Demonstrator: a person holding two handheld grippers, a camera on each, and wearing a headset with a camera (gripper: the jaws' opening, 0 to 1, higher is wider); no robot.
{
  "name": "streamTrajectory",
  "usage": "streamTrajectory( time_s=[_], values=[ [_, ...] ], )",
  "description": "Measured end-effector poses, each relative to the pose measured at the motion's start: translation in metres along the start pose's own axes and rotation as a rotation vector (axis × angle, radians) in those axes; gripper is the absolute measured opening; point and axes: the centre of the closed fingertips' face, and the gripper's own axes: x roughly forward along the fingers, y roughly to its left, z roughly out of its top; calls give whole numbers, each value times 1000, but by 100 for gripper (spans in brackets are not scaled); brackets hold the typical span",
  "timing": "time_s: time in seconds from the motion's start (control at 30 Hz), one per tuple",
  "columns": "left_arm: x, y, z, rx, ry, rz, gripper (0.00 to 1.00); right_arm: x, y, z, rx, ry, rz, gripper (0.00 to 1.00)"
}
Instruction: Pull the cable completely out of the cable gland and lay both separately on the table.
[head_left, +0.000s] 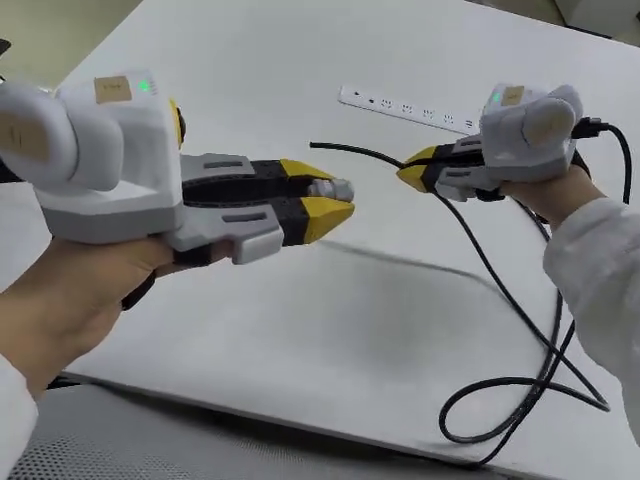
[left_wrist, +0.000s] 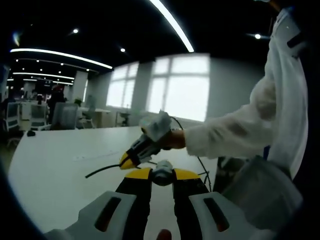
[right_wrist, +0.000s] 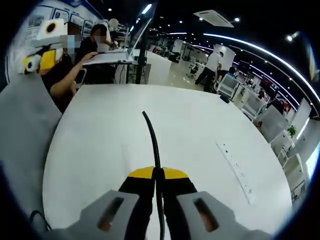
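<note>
Cable (right_wrist: 151, 135) clear of gland (left_wrist: 162, 172) (both off table (head_left: 300, 330))

Left tool (head_left: 335, 196) and right tool (head_left: 411, 171) have pale grey shells, black yellow-tipped jaws, green top lamps; a white sleeve (head_left: 596, 252) behind the right

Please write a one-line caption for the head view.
Left gripper holds the gray cable gland, right gripper holds the freed black cable, above a white table.
</note>
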Motion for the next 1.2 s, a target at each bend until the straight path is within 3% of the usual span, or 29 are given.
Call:
streamTrajectory(
  time_s=[0.2,0.57,0.83,1.2],
  values=[
    [-2,6,0,-22,-10,17,17,42,-6,-3,56,23,35,4],
    [-7,20,2,-57,-38,51,17,104,3,-21,120,92,75,4],
    [-9,23,9,-74,-65,84,17,121,12,-18,133,78,112,5],
    [-8,22,10,-85,-67,96,17,126,15,-23,193,95,103,6]
  ],
)
